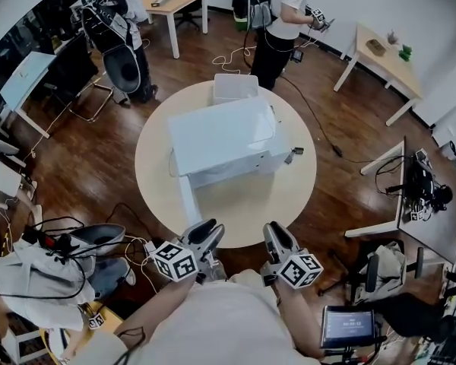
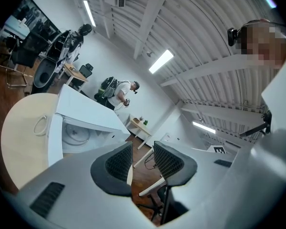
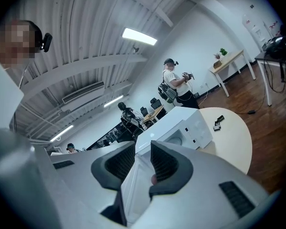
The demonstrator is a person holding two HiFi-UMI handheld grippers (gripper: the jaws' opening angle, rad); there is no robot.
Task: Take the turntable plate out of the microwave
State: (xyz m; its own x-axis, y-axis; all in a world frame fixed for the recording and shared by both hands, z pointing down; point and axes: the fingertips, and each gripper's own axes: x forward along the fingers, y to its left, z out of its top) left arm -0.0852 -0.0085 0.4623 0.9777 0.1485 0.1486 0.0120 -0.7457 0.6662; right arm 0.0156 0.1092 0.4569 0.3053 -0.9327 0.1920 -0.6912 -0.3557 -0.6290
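The turntable plate [image 2: 75, 135], a clear glass disc, lies flat inside the white microwave [image 1: 220, 139]. The microwave stands in the middle of the round tabletop [image 1: 243, 215], its door [image 1: 188, 201] swung out toward the person at the left of the opening. A white bin [image 1: 235, 87] sits behind the microwave, a small dark object [image 1: 292, 155] lies by its right side and a loop of cord [image 2: 39, 125] rests beside the door, while the left claw [image 2: 142, 151] and right claw [image 3: 143, 151] hover at the tabletop's near edge, each part open with nothing in its grip
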